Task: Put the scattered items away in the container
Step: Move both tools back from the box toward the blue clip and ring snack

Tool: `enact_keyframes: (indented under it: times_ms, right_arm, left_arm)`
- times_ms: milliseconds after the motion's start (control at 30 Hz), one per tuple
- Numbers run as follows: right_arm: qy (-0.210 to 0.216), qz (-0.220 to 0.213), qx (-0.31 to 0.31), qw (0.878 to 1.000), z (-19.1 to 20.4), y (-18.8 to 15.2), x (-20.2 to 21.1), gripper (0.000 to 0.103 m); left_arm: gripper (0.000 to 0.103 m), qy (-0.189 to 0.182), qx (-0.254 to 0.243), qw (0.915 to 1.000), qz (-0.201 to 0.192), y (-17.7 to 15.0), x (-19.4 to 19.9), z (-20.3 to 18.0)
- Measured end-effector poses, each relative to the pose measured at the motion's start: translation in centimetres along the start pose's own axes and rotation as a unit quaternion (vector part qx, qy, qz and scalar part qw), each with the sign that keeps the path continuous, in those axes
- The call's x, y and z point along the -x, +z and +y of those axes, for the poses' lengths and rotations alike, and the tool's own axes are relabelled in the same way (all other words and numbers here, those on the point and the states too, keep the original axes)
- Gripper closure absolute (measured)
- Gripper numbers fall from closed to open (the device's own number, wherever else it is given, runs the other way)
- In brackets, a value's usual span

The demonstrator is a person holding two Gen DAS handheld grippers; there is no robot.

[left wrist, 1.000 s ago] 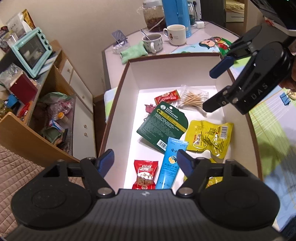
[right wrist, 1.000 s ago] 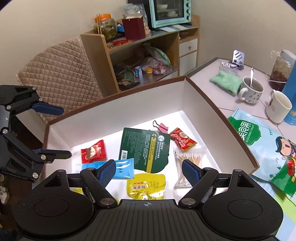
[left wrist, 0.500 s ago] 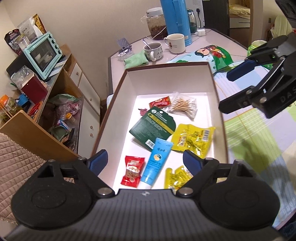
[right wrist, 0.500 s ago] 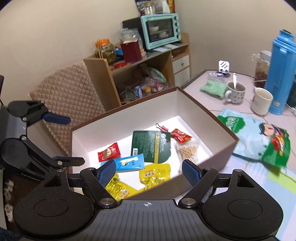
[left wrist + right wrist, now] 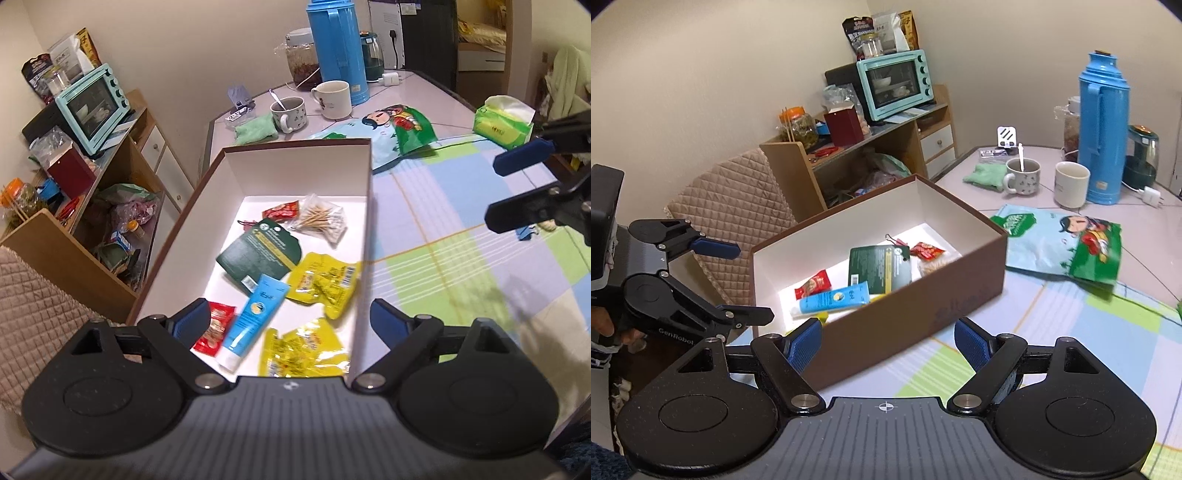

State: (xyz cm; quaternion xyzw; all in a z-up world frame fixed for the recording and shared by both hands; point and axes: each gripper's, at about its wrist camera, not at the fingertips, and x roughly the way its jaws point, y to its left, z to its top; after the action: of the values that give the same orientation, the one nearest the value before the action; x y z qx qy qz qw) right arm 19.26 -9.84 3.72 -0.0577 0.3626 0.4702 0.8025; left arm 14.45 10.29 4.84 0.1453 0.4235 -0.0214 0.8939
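Note:
A brown box with white inner walls point(image 5: 295, 173) stands at the table's left edge. Inside lie a blue tube point(image 5: 258, 317), a dark green packet point(image 5: 258, 251), two yellow packets point(image 5: 325, 280), a red sachet point(image 5: 214, 328), a bag of cotton swabs point(image 5: 321, 221) and another red sachet point(image 5: 280, 212). My left gripper point(image 5: 288, 317) hovers open and empty above the box's near end. My right gripper point(image 5: 888, 339) is open and empty, over the checked tablecloth beside the brown box point(image 5: 923, 306). In the left wrist view the right gripper point(image 5: 496, 194) hangs above a small blue clip point(image 5: 526, 233).
A blue thermos point(image 5: 1102, 129), two mugs point(image 5: 1023, 177), a green cloth point(image 5: 984, 173) and a printed snack bag point(image 5: 1063, 240) sit beyond the box. A green tissue pack point(image 5: 502, 122) lies far right. A shelf with a teal oven point(image 5: 894, 85) and a quilted chair back point(image 5: 731, 206) stand left of the table.
Both grippers have risen and drawn back from the box. The right gripper has left the box and moved right over the tablecloth. The items in the box lie as before.

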Motion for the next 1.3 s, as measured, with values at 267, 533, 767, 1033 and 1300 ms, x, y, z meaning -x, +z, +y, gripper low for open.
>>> enact_keyframes:
  times_ms: [267, 533, 767, 1033, 1300]
  right_arm:
    - [0.017, -0.001, 0.001, 1.0, -1.2, -2.1, 3.3, 0.021]
    - [0.047, 0.006, 0.02, 0.999, -1.9, -3.9, 5.3, 0.021]
    - [0.033, 0.01, 0.018, 0.999, -3.9, -6.3, 7.3, 0.021]
    - [-0.058, 0.027, -0.028, 0.998, -9.2, -10.8, 10.3, 0.021]
    - [-0.133, 0.054, -0.117, 0.983, -15.2, -15.3, 12.5, 0.021]
  left_arm:
    - [0.009, 0.022, 0.032, 0.9992, 0.0, -1.2, 2.4, -3.2]
    - [0.008, 0.049, 0.059, 0.997, 0.002, -2.7, 4.6, -5.8]
    - [0.007, 0.048, 0.066, 0.9967, 0.002, -3.2, 5.2, -8.6]
    - [0.007, -0.026, 0.037, 0.9989, -0.008, -2.9, 3.2, -13.6]
    - [0.008, -0.123, -0.043, 0.9912, -0.022, -1.2, -1.3, -19.9]
